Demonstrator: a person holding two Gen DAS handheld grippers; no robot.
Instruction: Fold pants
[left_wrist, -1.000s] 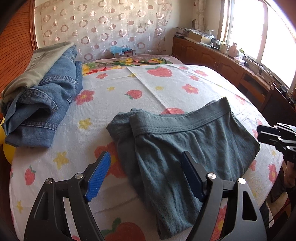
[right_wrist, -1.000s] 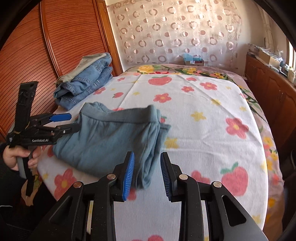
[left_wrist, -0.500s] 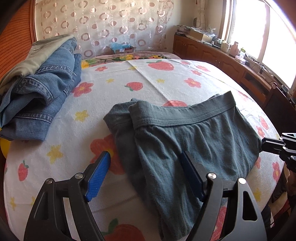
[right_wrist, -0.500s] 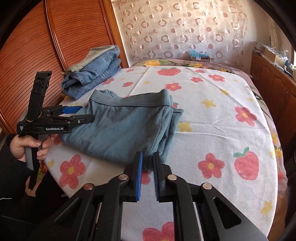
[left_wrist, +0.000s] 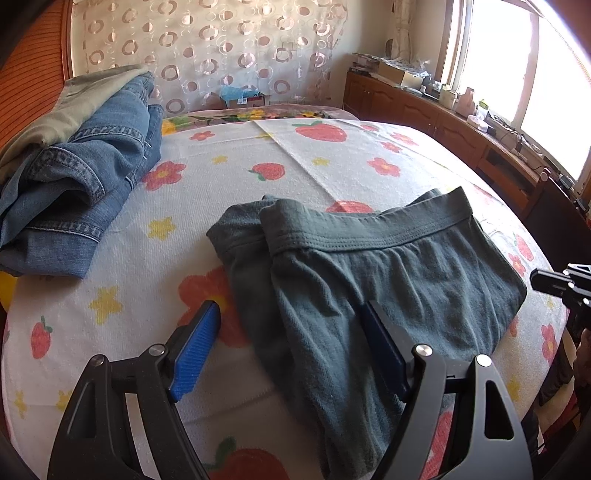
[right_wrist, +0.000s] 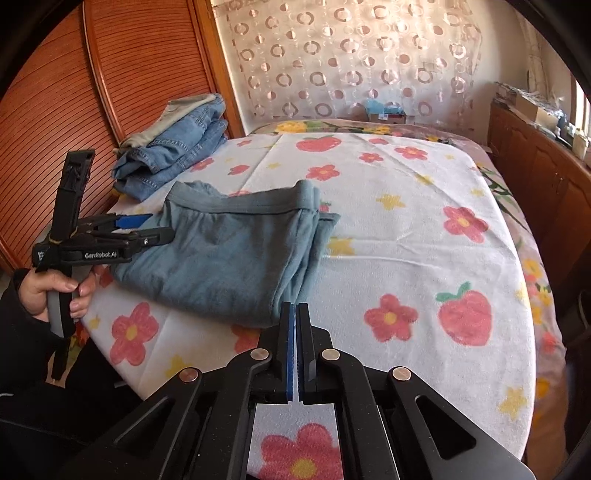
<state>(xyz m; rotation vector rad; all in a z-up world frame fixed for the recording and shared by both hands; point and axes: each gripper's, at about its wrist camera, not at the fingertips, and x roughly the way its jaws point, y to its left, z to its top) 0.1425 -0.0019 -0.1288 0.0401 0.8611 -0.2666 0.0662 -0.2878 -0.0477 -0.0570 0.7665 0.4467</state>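
Note:
Grey-teal pants (left_wrist: 388, 266) lie folded on the flowered bed sheet (left_wrist: 295, 155), waistband toward the far side. My left gripper (left_wrist: 290, 310) hovers open above the pants' near end, one blue pad over the sheet and the other over the fabric. In the right wrist view the left gripper (right_wrist: 160, 227), held by a hand (right_wrist: 51, 291), reaches the pants (right_wrist: 229, 251) from the left. My right gripper (right_wrist: 295, 308) is shut with nothing between its pads, its tip just at the pants' near right corner. It also shows as the right gripper (left_wrist: 535, 282) beside the fabric's edge.
A stack of folded jeans (left_wrist: 74, 177) with a beige garment on top lies at the bed's far left, beside a wooden slatted panel (right_wrist: 55, 92). A wooden cabinet (left_wrist: 443, 125) with clutter runs along the window side. A small box (left_wrist: 240, 98) sits beyond the bed.
The right gripper's jaws have closed from part open to fully shut, empty. Both views have edged slightly closer to the pants, which have kept their place.

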